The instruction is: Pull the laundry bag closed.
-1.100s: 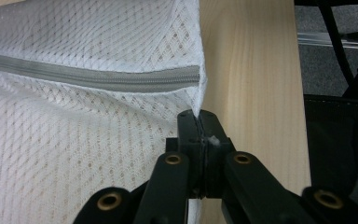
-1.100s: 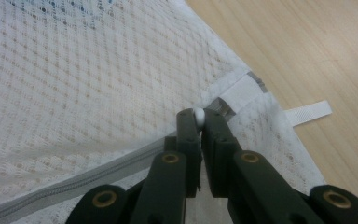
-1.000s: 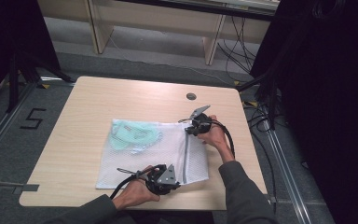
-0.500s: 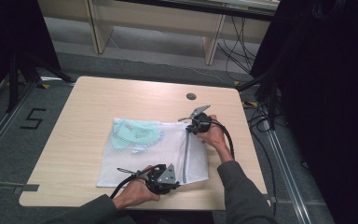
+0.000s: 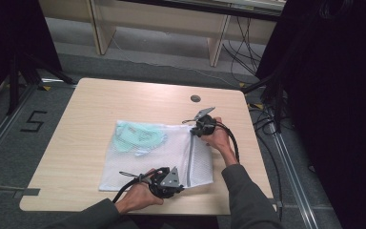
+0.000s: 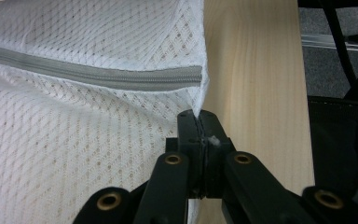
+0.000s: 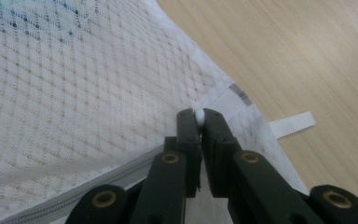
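Little change from the earlier frames: both hands and the bag sit as before; the right gripper (image 5: 196, 129) has edged slightly, if at all.

White mesh bag (image 5: 143, 157) flat on the table (image 5: 100, 102), toward the near right part. Pale green cloth (image 5: 140, 138) inside, at its far-left end. Grey zipper (image 5: 189, 157) runs near-to-far close to the bag's right edge.

Left gripper (image 6: 199, 122): jaws pressed together on the bag's edge fabric, just past the zipper's end, near corner. Left hand (image 5: 138, 195) at the table's near edge.

Right gripper: jaws narrow, pinching a small white piece (image 7: 198, 115) at the bag's far right corner, likely the zipper pull; cannot tell for certain. A white ribbon tab (image 7: 291, 124) lies on the wood just beside. Right hand (image 5: 218, 138) rests beside the bag's right edge.

Room: broad bare wood to the left and far side; narrow strip right of the bag; bag's near edge close to the table's rim. Small round grommet (image 5: 195, 98) far of the right gripper.
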Demonstrator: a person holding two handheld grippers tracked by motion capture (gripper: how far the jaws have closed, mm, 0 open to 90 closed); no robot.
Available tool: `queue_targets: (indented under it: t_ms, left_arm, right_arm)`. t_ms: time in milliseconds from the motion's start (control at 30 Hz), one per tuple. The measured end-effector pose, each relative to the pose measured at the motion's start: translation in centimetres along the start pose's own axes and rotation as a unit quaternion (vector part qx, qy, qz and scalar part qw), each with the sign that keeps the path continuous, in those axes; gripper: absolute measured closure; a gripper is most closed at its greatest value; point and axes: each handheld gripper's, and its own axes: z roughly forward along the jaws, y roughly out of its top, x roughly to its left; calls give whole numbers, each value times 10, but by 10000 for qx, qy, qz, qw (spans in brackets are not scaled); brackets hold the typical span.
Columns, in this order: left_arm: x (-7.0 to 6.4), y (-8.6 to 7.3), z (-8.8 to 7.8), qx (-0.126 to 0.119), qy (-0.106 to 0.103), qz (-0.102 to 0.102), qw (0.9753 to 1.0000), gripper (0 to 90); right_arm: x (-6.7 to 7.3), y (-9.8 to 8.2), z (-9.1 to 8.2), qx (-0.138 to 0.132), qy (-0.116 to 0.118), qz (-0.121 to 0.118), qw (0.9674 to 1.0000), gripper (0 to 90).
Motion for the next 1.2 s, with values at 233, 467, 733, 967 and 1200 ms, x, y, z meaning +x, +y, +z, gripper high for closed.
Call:
queue_targets:
  t_ms: [233, 467, 733, 967, 1200]
  left_arm:
    - [1, 0, 0, 30, 12, 34, 10000, 886]
    - [1, 0, 2, 102, -80, -97, 9999, 774]
    - [7, 2, -6, -108, -14, -333, 9994, 737]
    - [11, 2, -10, -171, 46, -366, 9992, 724]
    - [17, 1, -18, -234, 178, -470, 9985, 646]
  right_arm:
    - [-1, 0, 1, -27, 10, -28, 10000, 866]
    - [-2, -1, 1, -51, -7, 98, 9999, 850]
    - [-1, 1, -7, -149, -90, 372, 9992, 795]
    - [-2, 1, -17, -292, 8, 454, 9985, 743]
    - [8, 5, -24, -309, -95, 792, 9963, 616]
